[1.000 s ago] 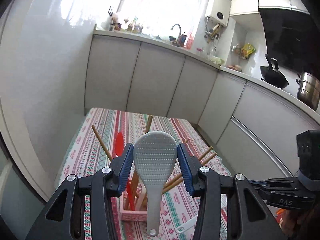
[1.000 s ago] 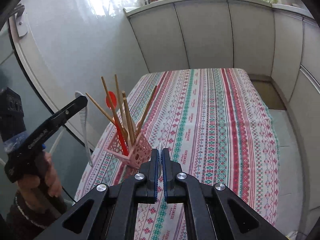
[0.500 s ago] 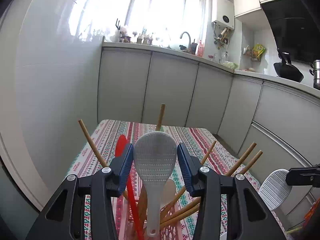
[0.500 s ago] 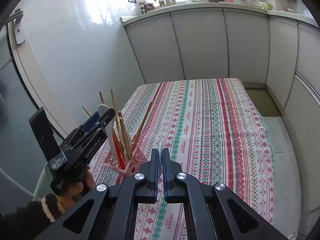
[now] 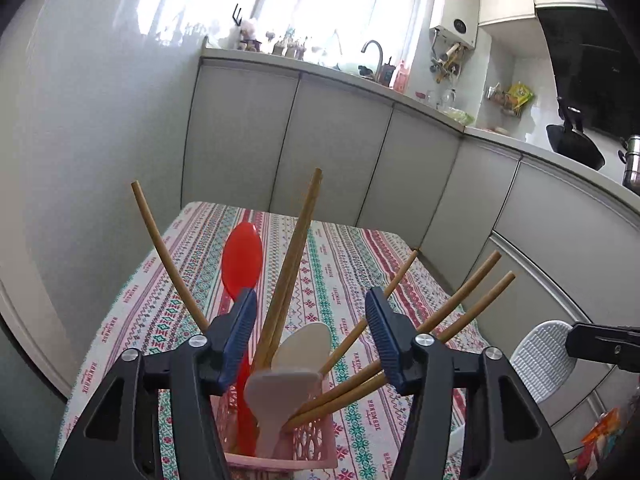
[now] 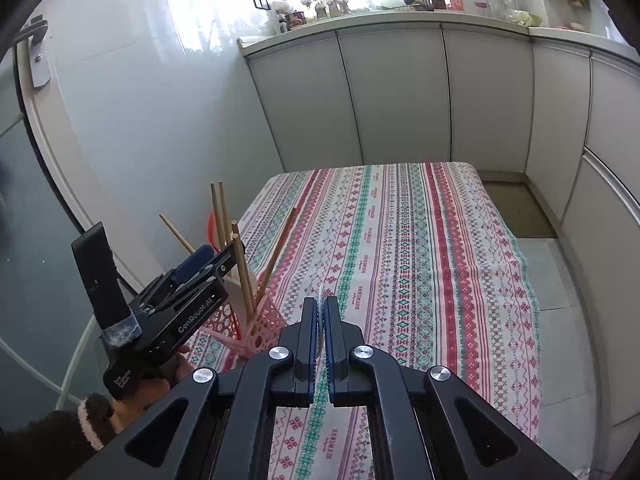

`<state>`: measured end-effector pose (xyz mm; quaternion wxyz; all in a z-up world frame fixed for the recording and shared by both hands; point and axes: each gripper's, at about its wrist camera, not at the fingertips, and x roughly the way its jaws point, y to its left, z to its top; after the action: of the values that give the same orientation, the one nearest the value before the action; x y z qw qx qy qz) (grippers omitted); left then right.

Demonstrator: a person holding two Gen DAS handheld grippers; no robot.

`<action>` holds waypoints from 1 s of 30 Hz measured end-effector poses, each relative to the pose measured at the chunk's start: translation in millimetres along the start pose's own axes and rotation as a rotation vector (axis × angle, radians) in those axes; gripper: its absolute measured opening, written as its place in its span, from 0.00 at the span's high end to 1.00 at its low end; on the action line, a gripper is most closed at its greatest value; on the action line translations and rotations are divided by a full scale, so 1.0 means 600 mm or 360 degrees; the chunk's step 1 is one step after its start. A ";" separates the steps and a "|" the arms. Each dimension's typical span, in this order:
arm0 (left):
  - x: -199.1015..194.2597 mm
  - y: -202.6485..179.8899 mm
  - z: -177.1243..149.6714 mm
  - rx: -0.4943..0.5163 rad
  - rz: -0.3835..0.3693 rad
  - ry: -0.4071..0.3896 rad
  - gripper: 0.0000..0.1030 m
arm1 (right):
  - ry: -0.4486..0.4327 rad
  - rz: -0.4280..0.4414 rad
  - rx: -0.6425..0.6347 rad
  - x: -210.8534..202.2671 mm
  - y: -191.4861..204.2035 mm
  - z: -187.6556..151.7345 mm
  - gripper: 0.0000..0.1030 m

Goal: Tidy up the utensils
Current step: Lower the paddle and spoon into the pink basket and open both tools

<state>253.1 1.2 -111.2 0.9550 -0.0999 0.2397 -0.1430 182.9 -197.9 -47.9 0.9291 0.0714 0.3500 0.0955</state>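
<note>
Mostly sorted: chopsticks (image 5: 296, 264), red spoon (image 5: 241, 264) and white rice paddle (image 5: 280, 392) standing in pink basket (image 5: 316, 440) on striped tablecloth (image 6: 400, 260); left gripper (image 5: 308, 336) jaws just spread, paddle dropped free at 6 o'clock below them; remaining: second white paddle (image 5: 540, 360) at 3 o'clock, pinched edge-on in right gripper (image 6: 321, 320)
</note>
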 end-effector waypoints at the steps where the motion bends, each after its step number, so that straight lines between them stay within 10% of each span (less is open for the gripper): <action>1: -0.008 0.002 0.002 -0.0012 0.0003 0.0007 0.39 | -0.0006 0.0003 0.0000 -0.001 0.002 0.001 0.96; 30: -0.082 0.147 0.008 -0.0111 0.0425 0.0750 0.30 | -0.0179 -0.0261 -0.0607 0.097 0.238 0.012 0.96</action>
<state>234.0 100.3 -108.9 0.8793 -0.0643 0.4711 -0.0268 212.2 -46.5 -51.0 0.9485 -0.1292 0.2779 0.0801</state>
